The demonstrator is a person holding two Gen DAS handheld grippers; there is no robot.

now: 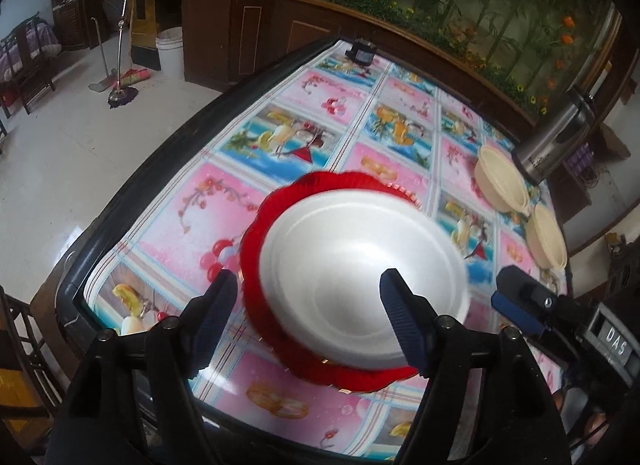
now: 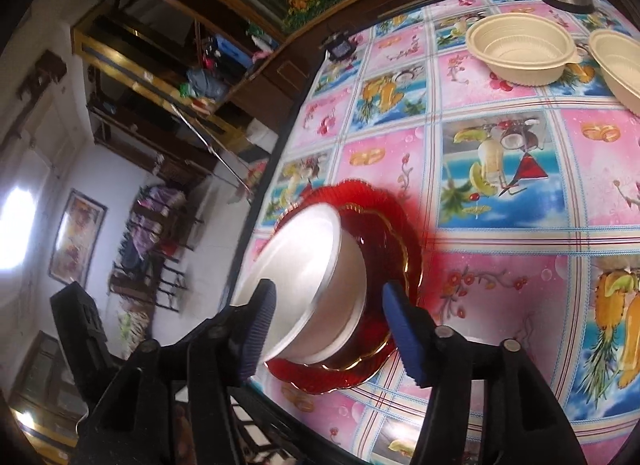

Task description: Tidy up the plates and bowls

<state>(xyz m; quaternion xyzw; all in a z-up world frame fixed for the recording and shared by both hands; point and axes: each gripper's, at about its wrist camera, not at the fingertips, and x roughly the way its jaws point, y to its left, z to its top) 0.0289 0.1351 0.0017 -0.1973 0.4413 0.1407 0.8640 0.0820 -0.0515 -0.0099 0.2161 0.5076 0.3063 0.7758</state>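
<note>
- Sitting in the lower middle of the left wrist view, a white foam bowl (image 1: 362,285) rested inside a red scalloped plate (image 1: 256,237) with a thin gold rim, on the table's patterned oilcloth (image 1: 224,201).
- In the right wrist view the same white foam bowl (image 2: 316,285) appeared at lower centre, its plain wall smooth and unmarked, with the red scalloped plate (image 2: 400,225) ribbed and glossy beneath it.
- Two cream plastic bowls (image 1: 500,181) (image 1: 546,237) stood side by side at the right edge of the left view, each ridged inside and with a small tab handle.
- A steel appliance (image 1: 556,141) at the upper right carried lettering too small to read; the letters "DAS" showed on a label (image 1: 614,347) at lower right.
- Counted: one foam bowl, one red plate, two cream bowls.
- The left gripper (image 1: 308,325) stood released, its jaws spread to either side of the bowl's near rim, pads off it.
- The right gripper (image 2: 328,333) was likewise released, jaws apart around the bowl without pressing on it.
</note>
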